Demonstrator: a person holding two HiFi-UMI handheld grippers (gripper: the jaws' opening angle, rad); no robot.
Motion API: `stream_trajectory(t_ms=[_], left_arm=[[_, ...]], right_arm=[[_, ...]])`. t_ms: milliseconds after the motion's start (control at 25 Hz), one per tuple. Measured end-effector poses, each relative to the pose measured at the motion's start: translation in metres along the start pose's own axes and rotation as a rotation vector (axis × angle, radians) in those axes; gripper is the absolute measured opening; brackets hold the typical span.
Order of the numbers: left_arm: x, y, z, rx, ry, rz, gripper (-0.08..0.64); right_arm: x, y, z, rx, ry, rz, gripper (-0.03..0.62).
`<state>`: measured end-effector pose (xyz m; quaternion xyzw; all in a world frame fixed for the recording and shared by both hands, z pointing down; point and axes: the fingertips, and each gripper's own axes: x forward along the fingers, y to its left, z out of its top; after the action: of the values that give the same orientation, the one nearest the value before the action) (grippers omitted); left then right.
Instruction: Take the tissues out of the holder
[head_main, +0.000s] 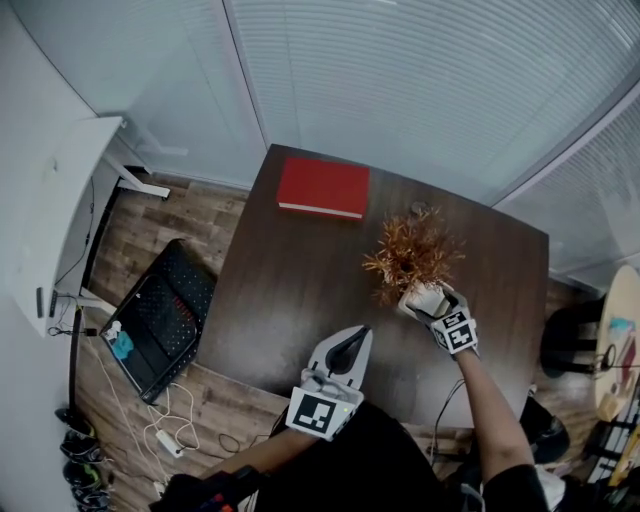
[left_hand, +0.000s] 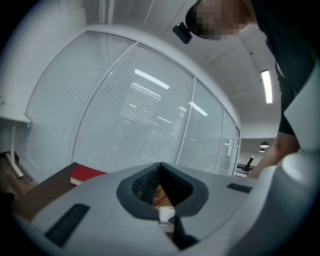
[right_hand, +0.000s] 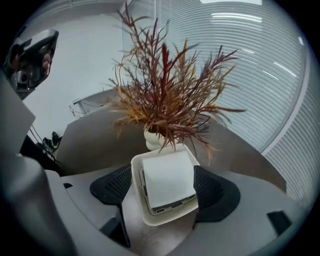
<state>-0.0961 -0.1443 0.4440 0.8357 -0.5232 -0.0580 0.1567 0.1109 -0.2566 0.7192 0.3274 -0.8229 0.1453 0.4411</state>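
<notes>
Flanking holder (right_hand: 152, 218) rim, right hand-held gripper (right_hand: 166, 186), jaws apart

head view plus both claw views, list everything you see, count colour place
table: one, dark brown, centre
book: one, red, table's far edge
plant: one, orange-red, table's right part
tissue holder: one, white, on table just in front of plant
tissues: one stack, white, in tissue holder
case: one, black, floor at left
desk: one, white, far left
cables: several, white, floor at left
left claw: one, grey, jaws together, over table's near edge
right claw: one, grey, jaws apart either side of tissue holder
</notes>
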Motion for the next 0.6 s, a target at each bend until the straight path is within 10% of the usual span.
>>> stream_trajectory(t_ms=[600], left_arm=[[0.003, 0.003, -0.003, -0.008, 0.035, 0.002, -0.002]], right_arm=[[0.029, -0.014, -0.013, -0.086, 0.152, 0.062, 0.430]])
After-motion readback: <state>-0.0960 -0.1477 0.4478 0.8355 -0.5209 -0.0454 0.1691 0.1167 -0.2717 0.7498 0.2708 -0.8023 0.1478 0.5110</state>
